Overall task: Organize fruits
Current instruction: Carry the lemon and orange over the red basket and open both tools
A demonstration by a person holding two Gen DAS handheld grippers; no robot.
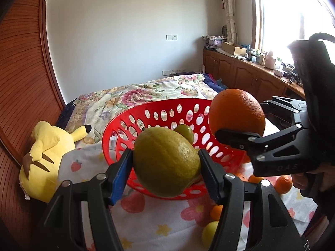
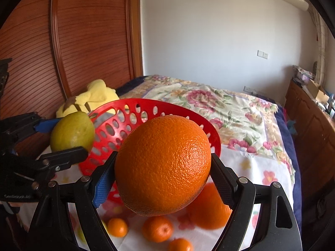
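Left claw (image 1: 166, 163) is closed on a yellow-green lemon (image 1: 165, 161), held low centre in its own view, in front of the near rim of the red basket (image 1: 125, 125). Right claw (image 2: 163, 177) is clamped on a large orange (image 2: 162, 165), which fills the centre of its view and sits at the basket's right edge. Both fruits are off the bed (image 2: 240, 113), neither yet inside the basket. One small green fruit (image 1: 185, 132) lies in the basket already. Several small oranges (image 2: 157, 229) and another large orange (image 2: 209, 207) lie loose on the sheet at the lower edge of the right view.

Risks, as judged: the basket is tilted on soft bedding, so a fruit released at the rim may roll out or tip it. Both claws converge closely and could collide. Each round fruit is pinched between just two pads, so either may slip.
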